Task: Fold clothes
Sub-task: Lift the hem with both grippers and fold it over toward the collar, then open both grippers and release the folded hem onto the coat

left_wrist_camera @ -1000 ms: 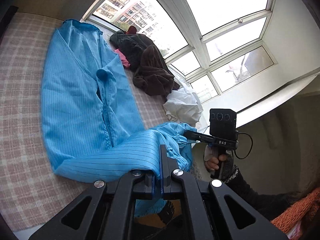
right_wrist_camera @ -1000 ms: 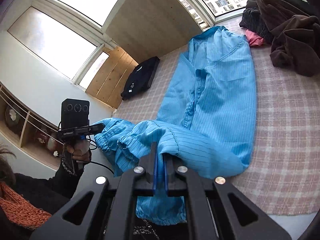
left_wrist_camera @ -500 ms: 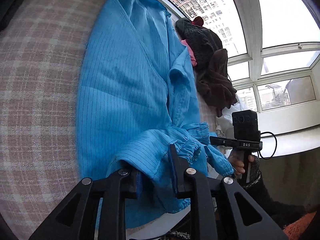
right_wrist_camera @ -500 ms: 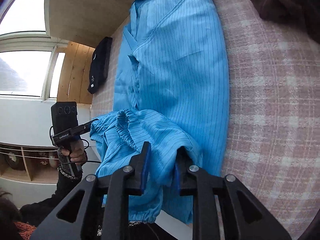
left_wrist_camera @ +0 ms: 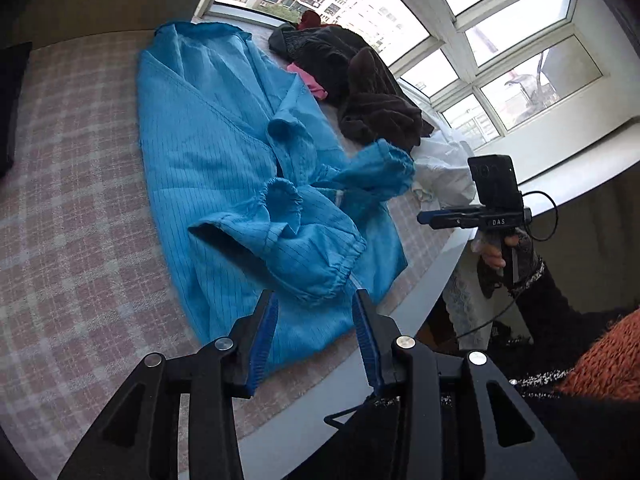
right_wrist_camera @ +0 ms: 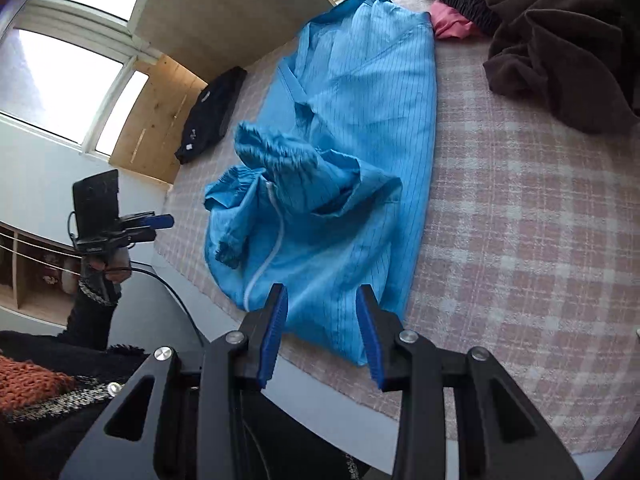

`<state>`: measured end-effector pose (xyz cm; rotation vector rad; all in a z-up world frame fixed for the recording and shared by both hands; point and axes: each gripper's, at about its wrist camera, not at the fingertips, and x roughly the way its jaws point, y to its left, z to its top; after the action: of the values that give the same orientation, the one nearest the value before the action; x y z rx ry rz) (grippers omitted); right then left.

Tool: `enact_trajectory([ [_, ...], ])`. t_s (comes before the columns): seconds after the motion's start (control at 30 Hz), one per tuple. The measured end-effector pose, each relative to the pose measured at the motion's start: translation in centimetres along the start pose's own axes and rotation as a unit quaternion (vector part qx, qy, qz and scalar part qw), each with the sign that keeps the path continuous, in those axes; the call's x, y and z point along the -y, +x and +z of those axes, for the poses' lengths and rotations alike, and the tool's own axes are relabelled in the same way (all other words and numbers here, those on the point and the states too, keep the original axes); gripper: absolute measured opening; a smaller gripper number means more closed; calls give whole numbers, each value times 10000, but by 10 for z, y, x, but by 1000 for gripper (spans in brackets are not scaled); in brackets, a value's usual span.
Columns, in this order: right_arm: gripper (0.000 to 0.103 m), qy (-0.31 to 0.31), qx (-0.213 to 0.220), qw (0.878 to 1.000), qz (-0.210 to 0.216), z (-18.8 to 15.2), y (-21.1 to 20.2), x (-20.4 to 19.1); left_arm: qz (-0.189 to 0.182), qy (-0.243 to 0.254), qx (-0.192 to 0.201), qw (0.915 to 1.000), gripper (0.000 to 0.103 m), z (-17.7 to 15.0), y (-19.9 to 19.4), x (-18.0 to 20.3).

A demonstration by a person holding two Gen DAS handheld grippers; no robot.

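Note:
A blue pinstriped garment point(left_wrist_camera: 208, 152) point(right_wrist_camera: 360, 120) lies lengthwise on the pink checked cloth, its elastic-cuffed sleeves point(left_wrist_camera: 304, 216) point(right_wrist_camera: 288, 176) heaped loosely on its near half. My left gripper point(left_wrist_camera: 316, 308) is open just above the garment's near edge, with nothing between its blue pads. My right gripper point(right_wrist_camera: 322, 304) is open too, hovering over the near hem by the white zip, and holds nothing. Each gripper shows in the other's view, held by a hand off the table's edge point(left_wrist_camera: 432, 218) point(right_wrist_camera: 160, 222).
A pile of dark brown clothes point(left_wrist_camera: 372, 92) point(right_wrist_camera: 560, 32) with a pink piece point(left_wrist_camera: 310, 80) lies beyond the garment near the window. White cloth point(left_wrist_camera: 444, 172) sits at the table's right end. A black folded item point(right_wrist_camera: 212, 112) lies at the left. The table edge point(left_wrist_camera: 436, 272) is close.
Both grippers were shut on the blue sleeves a second ago; they have opened, dropped the sleeves onto the garment and drawn back toward the table's near edge.

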<state>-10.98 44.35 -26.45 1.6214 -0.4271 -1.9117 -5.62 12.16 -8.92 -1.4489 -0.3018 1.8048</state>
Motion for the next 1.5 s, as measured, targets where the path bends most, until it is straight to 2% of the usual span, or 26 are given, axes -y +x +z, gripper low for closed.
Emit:
enact_trajectory([
  [0.07,35,-180,-74,9997,-170,0,8,-4,-86,102,-352,9993,36,4,28,2],
  [0.1,35,-291,-125,9993,-193,11,18,-6,-97,112,-472,9988,36,8,42,-1],
  [0.17,35,-555,-183,9978,-326,35,34,-13,-119,110,-544,9984,35,22,61,-11],
  [0.2,35,-680,-155,9966,-431,48,38,-15,-15,55,-491,9988,34,33,66,-18],
  [0.23,35,-785,-96,9954,-534,61,40,-18,86,-10,-362,9993,32,45,67,-26],
  [0.3,35,-850,35,9950,-531,81,31,-21,313,-308,259,9987,29,73,49,-44],
  [0.37,37,-877,166,9950,-451,95,17,-24,436,-502,879,9939,29,95,21,-55],
  [0.4,39,-909,198,9946,-459,95,8,-24,448,-501,1081,9919,29,101,7,-57],
  [0.47,43,-928,174,9940,-558,91,-2,-21,435,-325,1230,9909,31,106,-13,-54],
  [0.57,43,-906,23,9954,-324,79,4,-23,323,-6,1002,9944,34,98,-11,-45],
  [0.67,43,-904,-112,9956,-230,75,31,-23,16,276,343,9990,34,94,28,-38],
  [0.77,43,-853,-167,9951,-476,86,62,-15,283,228,-102,9993,34,99,75,-49],
  [0.83,43,-707,-234,9951,-647,93,74,-7,650,-30,-110,9978,33,109,90,-70],
  [0.87,43,-678,-271,9951,-665,95,75,-6,734,-158,-67,9972,28,114,91,-77],
  [0.93,43,-756,-249,9950,-600,92,66,-9,630,-267,116,9976,26,118,79,-78],
  [1.03,43,-897,51,9948,-487,86,38,-15,491,116,410,9979,29,111,46,-60],
  [1.1,43,-1026,197,9934,-468,87,30,-21,433,273,402,9979,30,103,32,-54],
  [1.2,43,-1219,108,9912,-510,92,47,-29,567,176,238,9980,30,96,38,-67],
  [1.27,43,-1390,-74,9878,-698,94,69,-31,724,-7,85,9973,30,97,53,-84],
  [1.3,43,-1534,-150,9830,-998,94,82,-30,873,-34,21,9962,30,97,62,-92],
  [1.33,43,-1596,-250,9788,-1262,94,92,-28,961,-96,-29,9953,28,98,69,-99],
  [1.37,43,-1553,-308,9788,-1302,93,96,-25,977,-197,-63,9950,23,97,73,-103],
  [1.47,43,-1356,31,9838,-1175,85,60,-23,1016,-295,214,9942,24,89,47,-97],
  [1.5,43,-1304,222,9843,-1165,77,41,-21,1042,-276,309,9937,29,81,32,-92],
])
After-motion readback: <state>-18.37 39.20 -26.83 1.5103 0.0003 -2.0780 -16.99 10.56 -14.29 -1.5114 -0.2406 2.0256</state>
